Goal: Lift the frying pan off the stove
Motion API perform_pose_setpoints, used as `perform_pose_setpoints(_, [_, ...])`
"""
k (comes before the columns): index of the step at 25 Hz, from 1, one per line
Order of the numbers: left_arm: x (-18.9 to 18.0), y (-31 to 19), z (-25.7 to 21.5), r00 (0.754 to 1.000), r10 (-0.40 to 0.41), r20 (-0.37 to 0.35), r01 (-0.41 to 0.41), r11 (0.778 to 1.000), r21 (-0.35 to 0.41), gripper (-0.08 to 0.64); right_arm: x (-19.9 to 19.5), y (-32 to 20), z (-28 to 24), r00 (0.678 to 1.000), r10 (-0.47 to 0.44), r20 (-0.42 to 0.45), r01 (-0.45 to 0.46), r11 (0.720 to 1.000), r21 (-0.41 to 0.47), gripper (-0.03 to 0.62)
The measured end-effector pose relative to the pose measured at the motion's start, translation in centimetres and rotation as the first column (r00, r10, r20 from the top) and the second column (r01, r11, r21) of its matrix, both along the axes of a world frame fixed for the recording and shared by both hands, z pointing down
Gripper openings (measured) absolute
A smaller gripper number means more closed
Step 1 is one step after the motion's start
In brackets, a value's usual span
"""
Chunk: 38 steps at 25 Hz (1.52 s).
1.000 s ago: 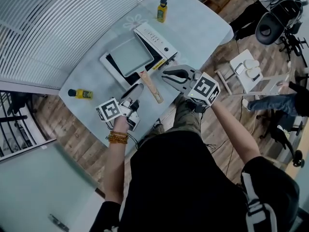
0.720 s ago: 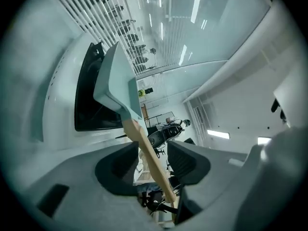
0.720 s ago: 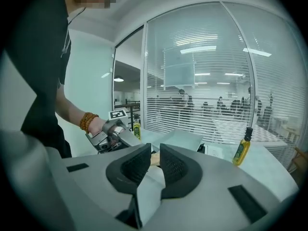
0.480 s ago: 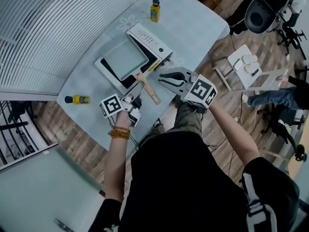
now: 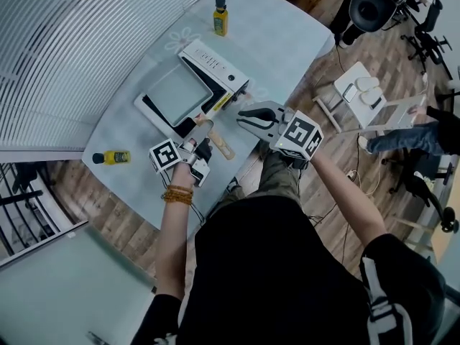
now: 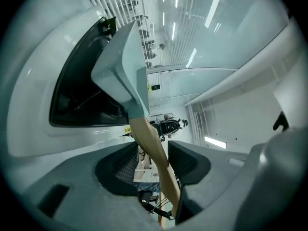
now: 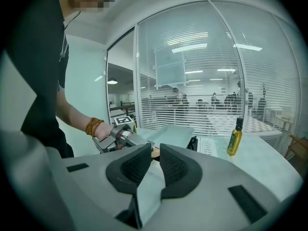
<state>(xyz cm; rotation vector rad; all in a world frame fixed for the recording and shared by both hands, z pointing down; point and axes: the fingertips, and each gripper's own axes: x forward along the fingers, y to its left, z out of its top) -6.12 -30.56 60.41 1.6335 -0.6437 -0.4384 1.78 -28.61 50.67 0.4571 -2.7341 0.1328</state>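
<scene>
Grasp step: pan (image 5: 177, 90) on the stove (image 5: 219, 65). Left gripper (image 6: 151, 155) has just been opening, now wide, wooden handle (image 6: 144, 131) between the jaws (pads not pressing). Right gripper (image 7: 155, 154) narrow, empty. Next: clamp the handle, lift level.
</scene>
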Motion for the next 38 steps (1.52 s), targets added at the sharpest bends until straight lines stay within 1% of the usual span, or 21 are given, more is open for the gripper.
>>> perform_pose_setpoints(2, [0.2,-0.1,0.0,1.000,-0.001,-0.014,0.001,1.000,-0.004,0.189,0.1,-0.1,0.0,1.000,0.003,0.006,-0.003,1.000,-0.013,0.044])
perform_pose_setpoints(4, [0.3,-0.1,-0.2,0.999,-0.008,-0.048,0.007,1.000,-0.021,0.180,0.3,-0.2,0.3,1.000,0.001,0.014,0.000,0.999,-0.037,0.048])
perform_pose_setpoints(7, [0.7,-0.2,-0.3,0.997,-0.011,-0.082,0.009,0.999,-0.035,0.167,0.5,-0.6,0.7,0.997,-0.007,0.074,0.017,0.990,-0.140,0.051])
perform_pose_setpoints(10, [0.9,-0.2,-0.4,0.996,-0.007,-0.089,0.004,0.999,-0.038,0.164,0.6,-1.4,0.8,0.991,-0.016,0.135,0.049,0.969,-0.243,0.061])
perform_pose_setpoints(12, [1.0,-0.2,-0.4,0.996,-0.008,-0.088,0.004,0.999,-0.041,0.163,0.7,-1.9,0.8,0.986,-0.026,0.167,0.077,0.950,-0.303,0.068])
perform_pose_setpoints(14, [0.8,-0.2,-0.2,0.997,-0.012,-0.081,0.008,0.999,-0.044,0.163,0.6,-2.0,0.9,0.981,-0.048,0.189,0.116,0.924,-0.365,0.087])
perform_pose_setpoints(16, [0.7,-0.3,0.3,0.997,-0.015,-0.073,0.012,0.999,-0.048,0.161,0.3,-1.7,1.2,0.978,-0.081,0.193,0.157,0.894,-0.419,0.110])
perform_pose_setpoints(20, [0.7,-0.1,0.1,0.997,-0.014,-0.070,0.010,0.998,-0.057,0.159,-1.1,-0.3,2.5,0.968,-0.153,0.199,0.236,0.824,-0.515,0.154])
perform_pose_setpoints(21, [0.8,-0.2,-0.1,0.997,-0.010,-0.070,0.006,0.998,-0.058,0.158,-1.4,0.0,2.8,0.967,-0.161,0.199,0.245,0.812,-0.531,0.167])
perform_pose_setpoints(24, [1.1,-0.1,0.0,0.997,-0.003,-0.076,-0.003,0.997,-0.072,0.158,-2.5,0.9,4.0,0.966,-0.174,0.191,0.253,0.783,-0.568,0.170])
perform_pose_setpoints(27, [0.8,-0.1,0.0,0.997,-0.010,-0.075,0.005,0.998,-0.069,0.156,-3.9,2.2,5.1,0.958,-0.221,0.183,0.287,0.741,-0.607,0.180])
perform_pose_setpoints(29, [0.9,-0.2,-0.3,0.997,-0.012,-0.083,0.007,0.998,-0.060,0.155,-4.5,2.9,5.5,0.953,-0.240,0.184,0.302,0.708,-0.638,0.190])
perform_pose_setpoints(32, [1.0,0.0,-0.3,0.996,-0.017,-0.089,0.011,0.998,-0.065,0.155,-5.1,4.3,6.2,0.946,-0.260,0.195,0.320,0.644,-0.695,0.213])
perform_pose_setpoints(35, [1.0,-0.1,-0.1,0.996,-0.017,-0.087,0.011,0.998,-0.067,0.155,-5.2,5.1,6.8,0.942,-0.269,0.200,0.327,0.605,-0.726,0.218])
perform_pose_setpoints(38, [0.9,-0.4,-0.1,0.996,-0.018,-0.088,0.012,0.998,-0.068,0.155,-5.4,5.6,7.1,0.936,-0.266,0.229,0.343,0.555,-0.758,0.219])
